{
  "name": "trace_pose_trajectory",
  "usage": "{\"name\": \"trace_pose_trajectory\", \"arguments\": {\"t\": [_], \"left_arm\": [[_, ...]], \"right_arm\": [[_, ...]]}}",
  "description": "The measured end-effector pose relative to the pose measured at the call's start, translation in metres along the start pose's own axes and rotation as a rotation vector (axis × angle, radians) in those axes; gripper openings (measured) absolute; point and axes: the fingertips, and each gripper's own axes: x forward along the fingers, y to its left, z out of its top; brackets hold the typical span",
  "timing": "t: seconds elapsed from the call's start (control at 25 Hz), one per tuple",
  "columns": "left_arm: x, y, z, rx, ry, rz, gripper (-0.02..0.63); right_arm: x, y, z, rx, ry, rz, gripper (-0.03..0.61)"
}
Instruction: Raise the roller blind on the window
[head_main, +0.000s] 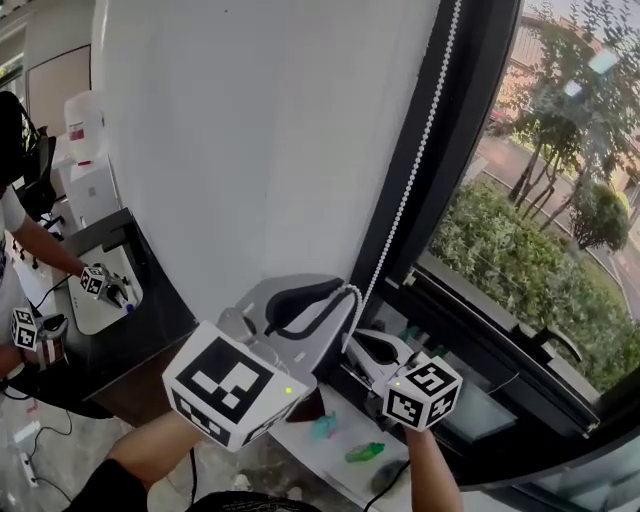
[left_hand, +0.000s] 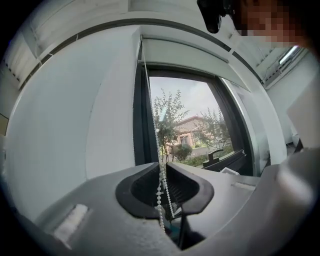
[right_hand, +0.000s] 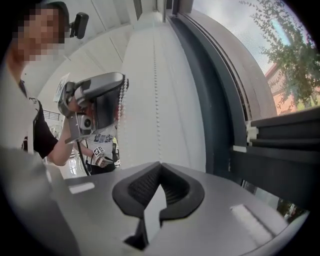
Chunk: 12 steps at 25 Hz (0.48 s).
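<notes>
A white bead chain (head_main: 410, 170) hangs along the dark window frame (head_main: 415, 130), beside a white wall. My left gripper (head_main: 346, 291) is open, and the chain (left_hand: 159, 150) hangs loose in the narrow gap between its jaws. Just below it my right gripper (head_main: 354, 337) is shut on the chain (right_hand: 154, 90), which runs straight up from its closed tips (right_hand: 160, 164). The right gripper view also shows the left gripper (right_hand: 122, 86) above with beads draped at its tip. The white roller blind (left_hand: 185, 54) covers only the top strip of the window.
A window handle (head_main: 556, 346) and the sill (head_main: 330, 470), with small green items (head_main: 365, 452), lie below my grippers. At the left another person works at a dark desk (head_main: 160, 310) with marker cubes (head_main: 95, 281). Trees and hedges (head_main: 520, 260) show outside.
</notes>
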Motion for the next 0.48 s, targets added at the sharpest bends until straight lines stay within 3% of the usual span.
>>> {"name": "trace_pose_trajectory", "arguments": {"t": [0.32,0.48], "left_arm": [[0.025,0.002,-0.016,-0.046,0.022,-0.021,0.097],[0.032,0.003,-0.010,-0.062,-0.014,-0.032,0.097]], "right_arm": [[0.007,0.030,-0.003,-0.031,-0.008,0.038,0.008],[0.009,0.044,-0.002,-0.042,-0.004,0.057,0.008]]}}
